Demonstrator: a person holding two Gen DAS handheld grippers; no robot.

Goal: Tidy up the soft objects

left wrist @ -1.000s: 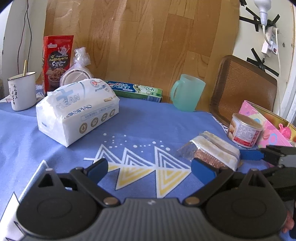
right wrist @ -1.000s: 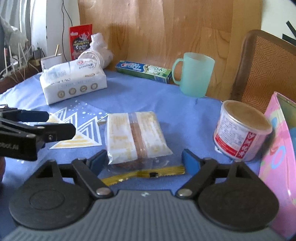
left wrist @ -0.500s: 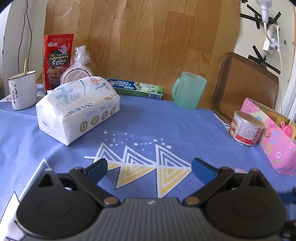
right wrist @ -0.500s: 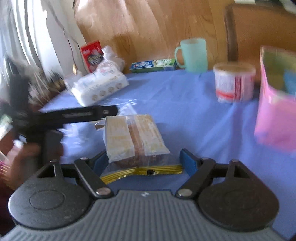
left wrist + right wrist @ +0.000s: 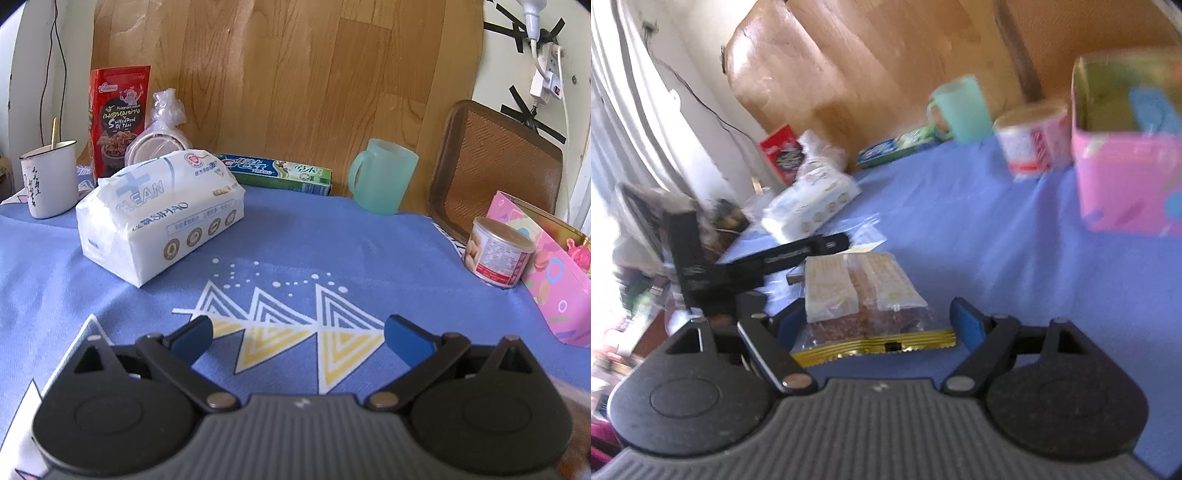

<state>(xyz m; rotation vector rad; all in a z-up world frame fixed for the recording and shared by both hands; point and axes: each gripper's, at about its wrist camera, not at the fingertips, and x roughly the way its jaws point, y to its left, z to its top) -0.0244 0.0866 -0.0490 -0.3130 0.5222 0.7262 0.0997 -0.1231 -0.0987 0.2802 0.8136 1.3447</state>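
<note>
My right gripper is shut on a clear-wrapped sandwich cake packet with a gold sealed edge and holds it lifted above the blue tablecloth, tilted. My left gripper is open and empty, low over the cloth's triangle pattern. A white tissue pack lies ahead of it to the left. The pink box stands open at the right in the right wrist view, and its edge shows in the left wrist view. The left gripper's body shows in the right wrist view.
Along the back stand a white enamel mug, a red snack bag, a toothpaste box, a green mug and a brown tray. A tin can sits beside the pink box.
My right gripper has lifted the cake packet off the cloth and swung it up and tilted; the packet is gone from the left wrist view. The left gripper stayed open and nearly still.
</note>
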